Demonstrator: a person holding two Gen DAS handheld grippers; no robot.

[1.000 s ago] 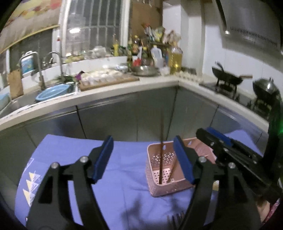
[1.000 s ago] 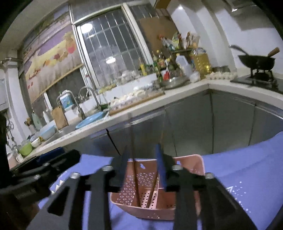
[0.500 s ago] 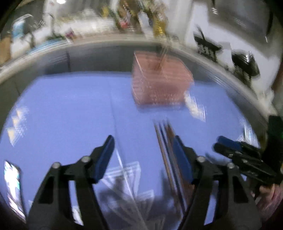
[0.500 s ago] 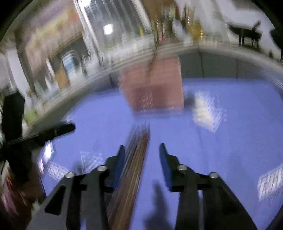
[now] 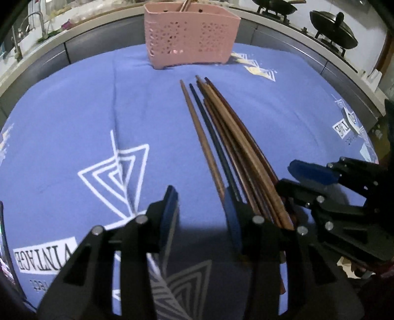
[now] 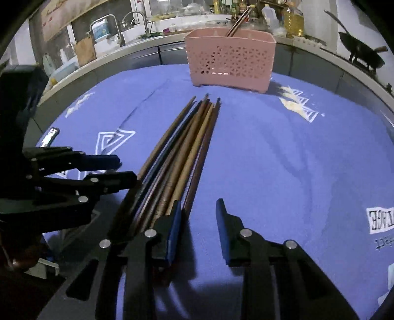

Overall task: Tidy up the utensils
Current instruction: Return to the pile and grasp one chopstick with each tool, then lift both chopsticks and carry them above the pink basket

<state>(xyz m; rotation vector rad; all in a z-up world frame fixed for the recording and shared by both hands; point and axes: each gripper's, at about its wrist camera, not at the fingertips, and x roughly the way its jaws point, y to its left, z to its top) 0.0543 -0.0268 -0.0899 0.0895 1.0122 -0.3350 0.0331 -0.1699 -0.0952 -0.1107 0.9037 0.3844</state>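
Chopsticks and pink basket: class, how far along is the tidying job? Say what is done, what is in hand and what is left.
Done: a few chopsticks already stand in the pink basket. In hand: nothing yet; the left tool and right tool are closing beside the loose bundle of chopsticks on the blue cloth, with only cloth between each pair of jaws. Left: grasp that bundle and move it into the basket.

both fisheye views are dim and slightly grainy, with a cool cast over the blue tablecloth [image 5: 73, 110]. light seems to come from above and behind, since soft dark shadows pool on the cloth just below each gripper. the pink basket [image 6: 230, 65] is sharp; counters behind it curve strongly toward black vignetted corners. no motion blur shows, and little glare.
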